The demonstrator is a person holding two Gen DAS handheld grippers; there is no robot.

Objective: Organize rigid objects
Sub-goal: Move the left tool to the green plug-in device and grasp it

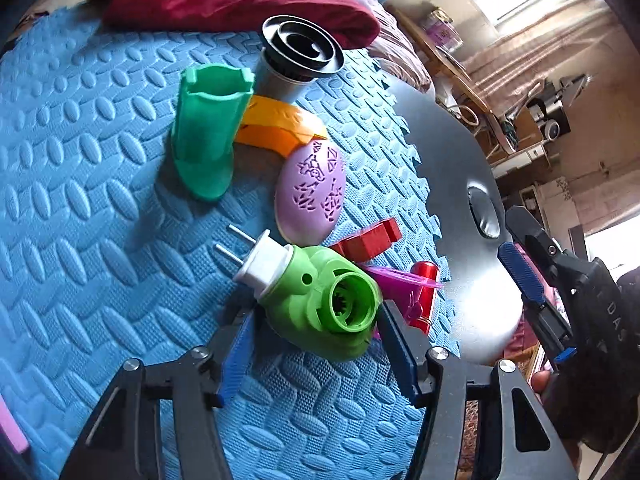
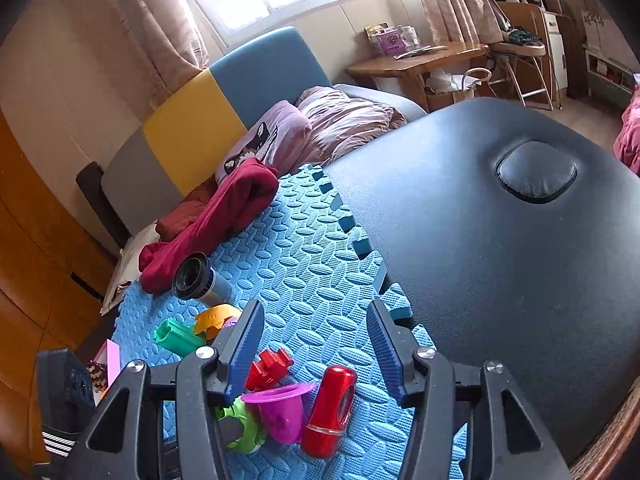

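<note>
A light-green plug-in device (image 1: 320, 304) with a white two-pin plug lies on the blue foam mat (image 1: 100, 200). My left gripper (image 1: 316, 308) has it between its fingertips, and both pads sit against its sides. Behind it lie a lilac egg-shaped shell (image 1: 310, 190), an orange curved piece (image 1: 276, 128), a teal-green holder (image 1: 204, 136) and a grey cylinder with a black spiral top (image 1: 300, 56). My right gripper (image 2: 316, 320) hovers open above a red block (image 2: 268, 364), a magenta cup (image 2: 280, 408) and a red cylinder (image 2: 332, 408), holding nothing.
A black padded table top (image 2: 500, 240) lies to the right, under the mat's jagged edge. A dark red cloth (image 2: 224, 216) and pillows lie at the mat's far end. A pink box (image 2: 108, 364) stands off the mat's left side. Desk and shelves stand beyond.
</note>
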